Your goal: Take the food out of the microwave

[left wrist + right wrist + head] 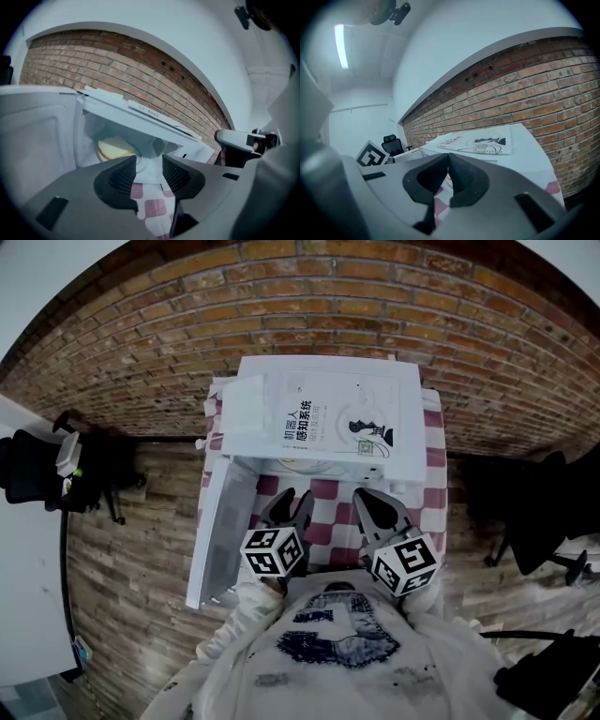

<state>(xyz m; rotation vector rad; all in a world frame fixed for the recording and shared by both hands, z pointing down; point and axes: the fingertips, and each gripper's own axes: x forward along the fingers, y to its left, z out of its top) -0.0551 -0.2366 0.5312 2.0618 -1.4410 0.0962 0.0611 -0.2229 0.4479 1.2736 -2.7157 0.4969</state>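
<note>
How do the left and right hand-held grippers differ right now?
The left hand-held gripper has its jaws apart; the right hand-held gripper has them together. The left faces into the open microwave toward the food; the right faces higher, at the microwave's top. Both are empty, over the checkered cloth.

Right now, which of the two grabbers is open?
The left gripper: its jaws stand apart, with nothing between them. The right gripper has its jaws closed together at the tips.
</note>
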